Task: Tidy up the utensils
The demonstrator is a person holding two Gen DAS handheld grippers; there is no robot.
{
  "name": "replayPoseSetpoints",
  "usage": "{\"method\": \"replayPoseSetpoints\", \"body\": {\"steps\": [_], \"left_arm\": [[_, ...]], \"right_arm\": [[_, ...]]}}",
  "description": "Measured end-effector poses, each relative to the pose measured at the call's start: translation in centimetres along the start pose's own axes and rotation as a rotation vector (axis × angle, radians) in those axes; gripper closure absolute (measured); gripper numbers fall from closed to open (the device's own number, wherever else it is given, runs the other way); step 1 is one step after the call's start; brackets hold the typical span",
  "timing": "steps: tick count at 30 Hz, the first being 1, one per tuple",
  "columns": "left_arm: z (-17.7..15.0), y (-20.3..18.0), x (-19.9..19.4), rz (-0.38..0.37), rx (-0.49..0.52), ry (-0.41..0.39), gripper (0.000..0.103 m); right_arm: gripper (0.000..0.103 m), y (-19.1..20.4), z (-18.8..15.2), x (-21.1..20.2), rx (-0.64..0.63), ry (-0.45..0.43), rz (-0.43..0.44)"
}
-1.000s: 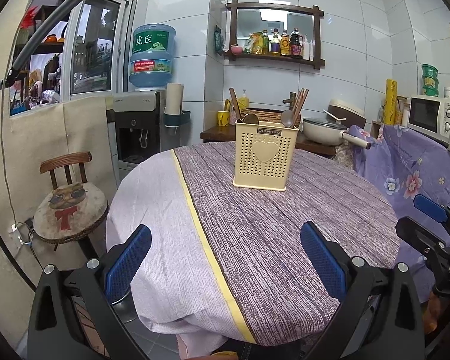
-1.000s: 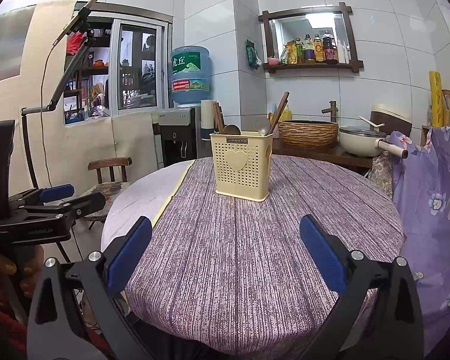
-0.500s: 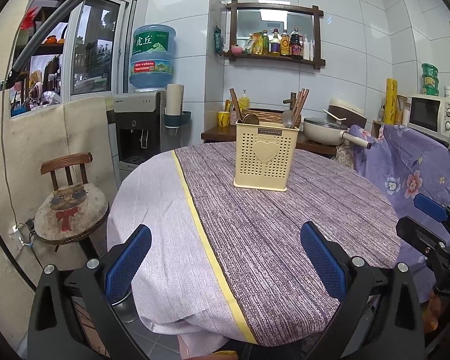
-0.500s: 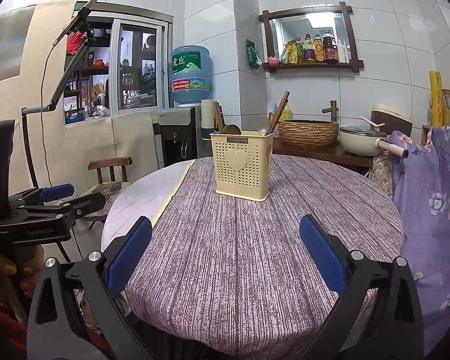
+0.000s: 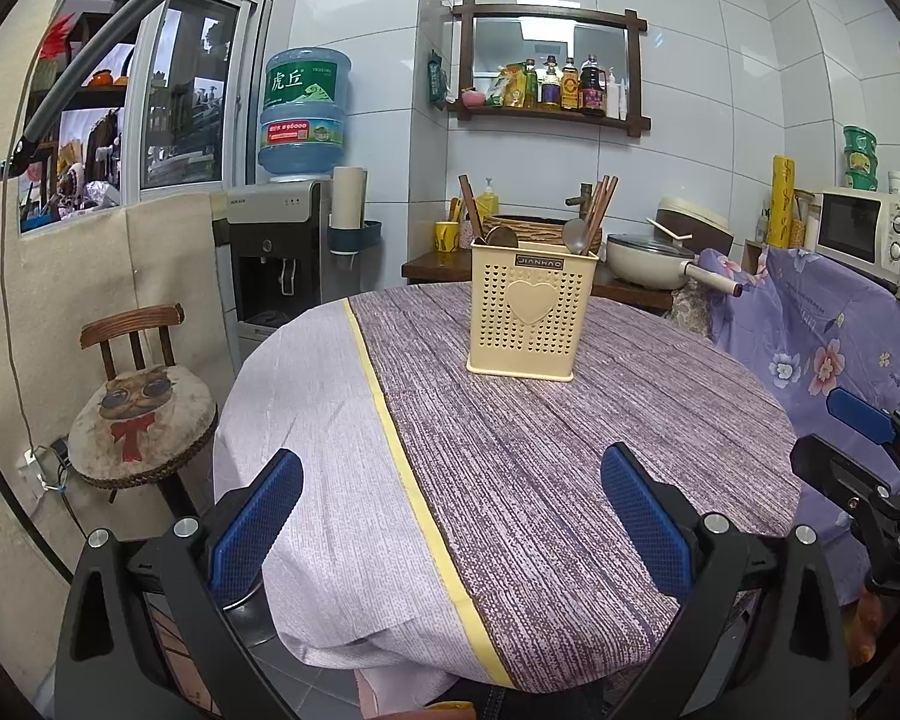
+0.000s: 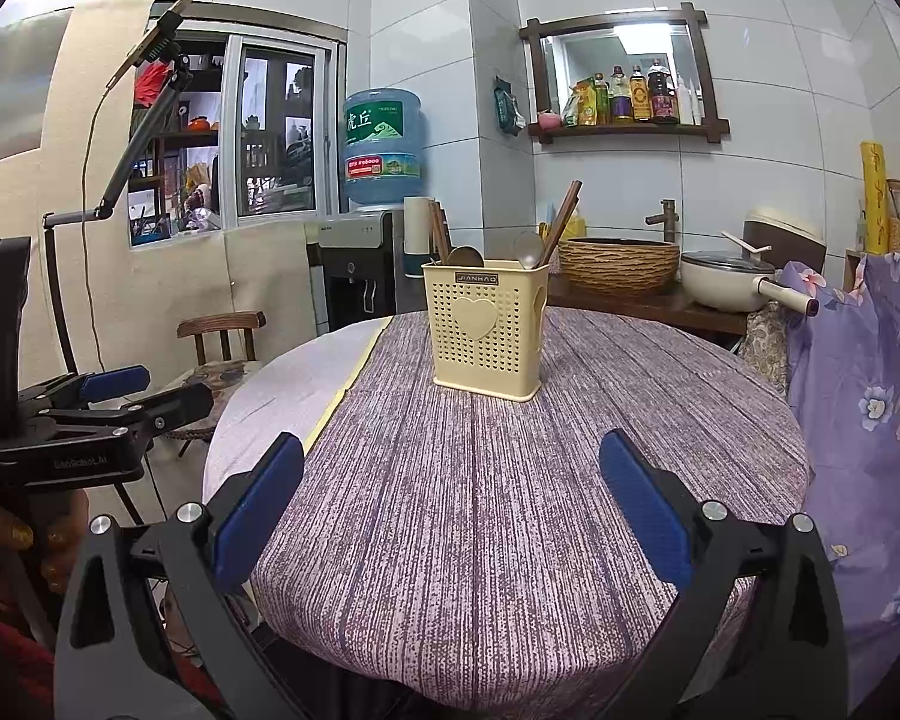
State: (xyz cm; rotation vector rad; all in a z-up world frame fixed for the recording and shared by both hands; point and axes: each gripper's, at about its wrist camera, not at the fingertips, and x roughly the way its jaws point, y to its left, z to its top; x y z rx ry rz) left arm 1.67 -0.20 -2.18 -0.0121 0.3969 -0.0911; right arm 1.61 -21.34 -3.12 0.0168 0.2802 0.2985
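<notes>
A cream perforated utensil holder (image 5: 528, 312) with a heart on its front stands upright near the far side of the round table (image 5: 570, 468); it also shows in the right wrist view (image 6: 485, 329). Brown chopsticks (image 5: 600, 204) and spoons (image 5: 573, 234) stick out of its top. My left gripper (image 5: 450, 516) is open and empty, held over the table's near edge. My right gripper (image 6: 450, 510) is open and empty, also at the near edge, well short of the holder. Each gripper shows at the side of the other's view.
The table carries a purple striped cloth with a pale strip (image 5: 306, 420) at the left. A small chair (image 5: 144, 402) stands left of the table. A counter behind holds a woven basket (image 6: 618, 258) and a pot (image 6: 732, 285). Floral purple fabric (image 6: 870, 396) hangs at the right.
</notes>
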Motion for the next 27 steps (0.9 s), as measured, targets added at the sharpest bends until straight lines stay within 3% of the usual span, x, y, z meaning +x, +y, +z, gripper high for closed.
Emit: {"method": "replayPoseSetpoints", "body": {"steps": [27], "left_arm": [[-0.03,0.27,0.19,-0.006,-0.028,-0.001,0.005]], "right_arm": [[0.006,-0.02,-0.01,0.07,0.004,0.005,0.000]]}}
